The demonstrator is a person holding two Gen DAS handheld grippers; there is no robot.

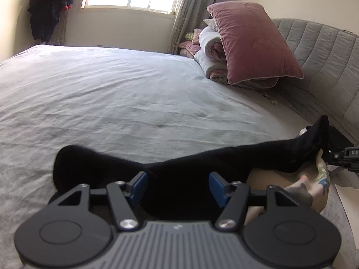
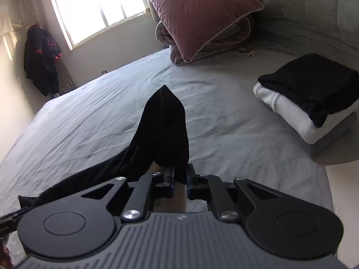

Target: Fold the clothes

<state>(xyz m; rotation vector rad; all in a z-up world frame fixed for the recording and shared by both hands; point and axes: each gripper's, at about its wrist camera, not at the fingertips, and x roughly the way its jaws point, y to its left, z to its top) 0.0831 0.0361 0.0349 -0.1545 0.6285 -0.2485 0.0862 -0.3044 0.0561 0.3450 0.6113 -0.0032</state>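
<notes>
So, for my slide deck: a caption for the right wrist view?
Right gripper shut on a black garment above the bed.

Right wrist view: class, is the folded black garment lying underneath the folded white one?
No. The folded black garment lies on top of the folded white one, stacked on the bed.

The black garment (image 1: 179,179) hides the bed sheet (image 1: 112,100) beneath it.
</notes>
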